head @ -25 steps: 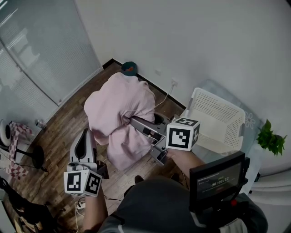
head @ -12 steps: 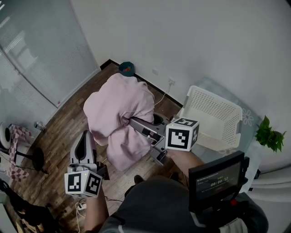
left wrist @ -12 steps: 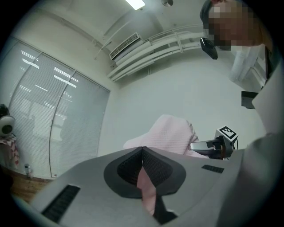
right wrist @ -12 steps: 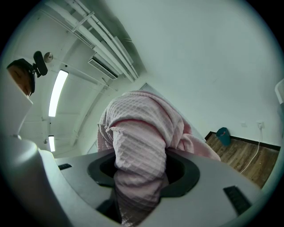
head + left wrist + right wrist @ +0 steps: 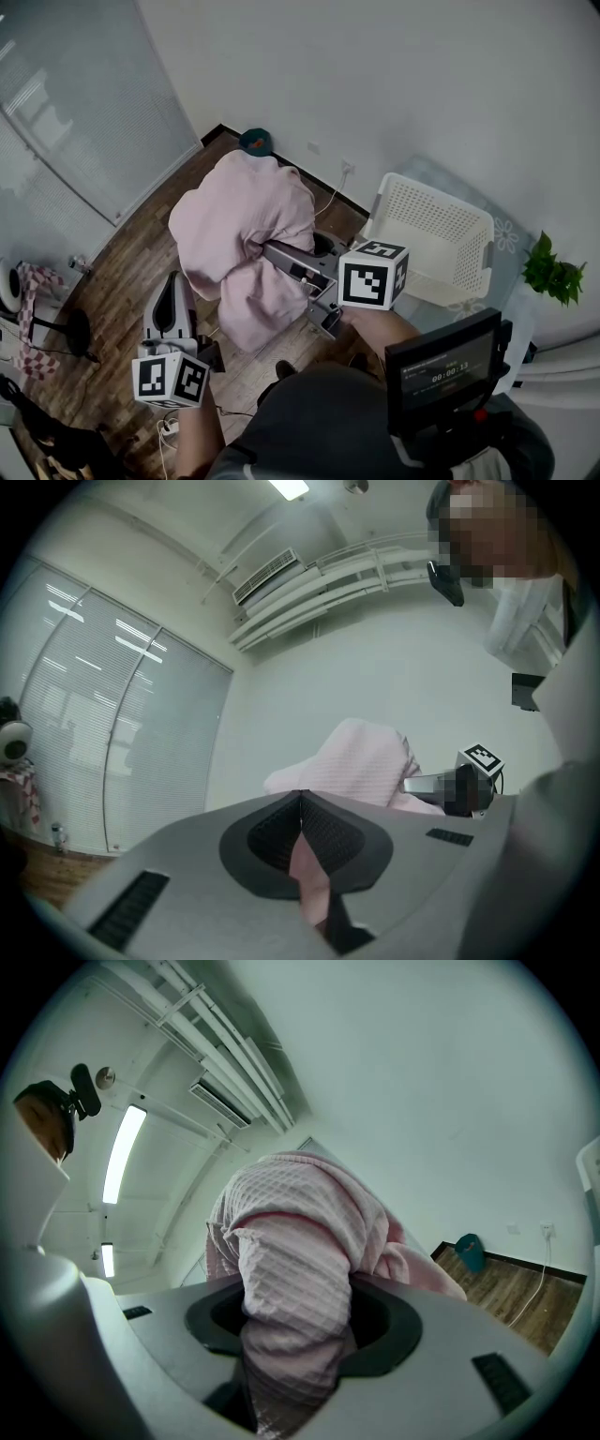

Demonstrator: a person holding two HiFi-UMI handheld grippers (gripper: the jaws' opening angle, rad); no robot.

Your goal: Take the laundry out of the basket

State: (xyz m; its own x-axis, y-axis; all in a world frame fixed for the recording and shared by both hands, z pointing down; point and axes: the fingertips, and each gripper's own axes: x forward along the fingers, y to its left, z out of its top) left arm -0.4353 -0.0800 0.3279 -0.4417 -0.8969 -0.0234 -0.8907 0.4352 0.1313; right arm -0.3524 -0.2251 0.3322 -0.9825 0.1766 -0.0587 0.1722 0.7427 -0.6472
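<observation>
Pink quilted laundry bunched, hanging clear of white basket

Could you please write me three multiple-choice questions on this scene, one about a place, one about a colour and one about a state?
1. In the head view, where does the white basket stand from the laundry? A to its left; B to its right; C beneath it.
2. What colour is the laundry? A blue; B pink; C grey.
3. The right tongs are: A open and empty; B out of view; C shut on the laundry.

Answers: 1 B, the basket sits right of the cloth. 2 B, the quilted fabric is pink. 3 C, the right gripper view shows fabric pinched between the jaws.
</observation>
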